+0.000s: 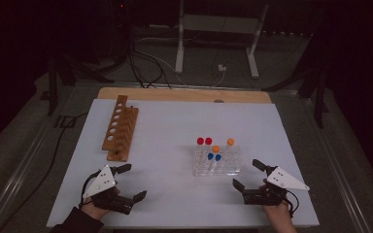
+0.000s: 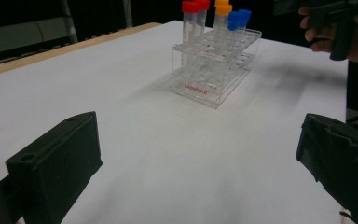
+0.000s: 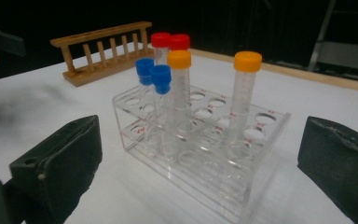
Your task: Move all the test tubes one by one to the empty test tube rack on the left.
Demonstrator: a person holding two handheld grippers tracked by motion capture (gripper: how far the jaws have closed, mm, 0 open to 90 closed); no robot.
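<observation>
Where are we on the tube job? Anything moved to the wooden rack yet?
Nothing looks done: all six capped tubes stand in the clear rack, two red, two orange, two blue, and the wooden rack sits empty at the far left. In hand: nothing; the left tool and the right tool are both open, resting near the front edge. Left: any transfer, judging by the empty rack.

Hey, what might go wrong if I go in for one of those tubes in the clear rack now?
The blue-capped tubes and an orange-capped tube stand close together, so the open right gripper may bump a neighbour. The clear rack looks light and may slide or tip when a tube is pulled.
</observation>
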